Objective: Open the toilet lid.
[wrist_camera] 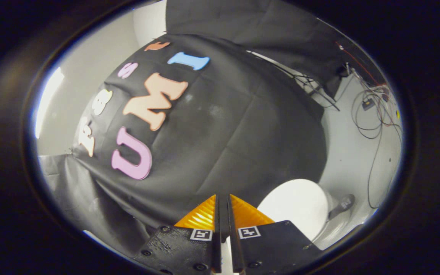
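The black cloth wall [224,126] is spreading ahead of the claw; the white toilet lid [296,206] is lying just right of the fingers, seemingly closed; the claw [223,200] is sitting nearly closed, gripping nothing.

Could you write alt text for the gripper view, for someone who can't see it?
The gripper has its two fingers closed together with nothing between them, aimed at the black cloth wall. The white toilet lid lies off to their right, with loose cables on the pale floor beyond it.
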The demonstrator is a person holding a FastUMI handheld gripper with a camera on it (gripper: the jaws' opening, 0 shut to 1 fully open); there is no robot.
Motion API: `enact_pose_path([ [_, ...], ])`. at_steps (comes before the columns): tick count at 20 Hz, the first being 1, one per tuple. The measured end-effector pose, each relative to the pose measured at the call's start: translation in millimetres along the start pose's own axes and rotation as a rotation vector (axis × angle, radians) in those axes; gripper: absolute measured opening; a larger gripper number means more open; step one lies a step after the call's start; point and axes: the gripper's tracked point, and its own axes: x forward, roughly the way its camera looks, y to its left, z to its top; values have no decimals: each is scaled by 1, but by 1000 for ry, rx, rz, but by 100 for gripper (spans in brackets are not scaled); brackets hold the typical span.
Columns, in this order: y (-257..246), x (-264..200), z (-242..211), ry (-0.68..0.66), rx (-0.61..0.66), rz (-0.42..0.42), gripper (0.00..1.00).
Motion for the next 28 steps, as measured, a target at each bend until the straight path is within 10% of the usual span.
enact_pose_path([
  [16,-229,-25,-37,40,235,-358,32],
  [25,-229,9,-55,150,322,-268,33],
  [28,-222,20,-64,204,300,-255,17],
])
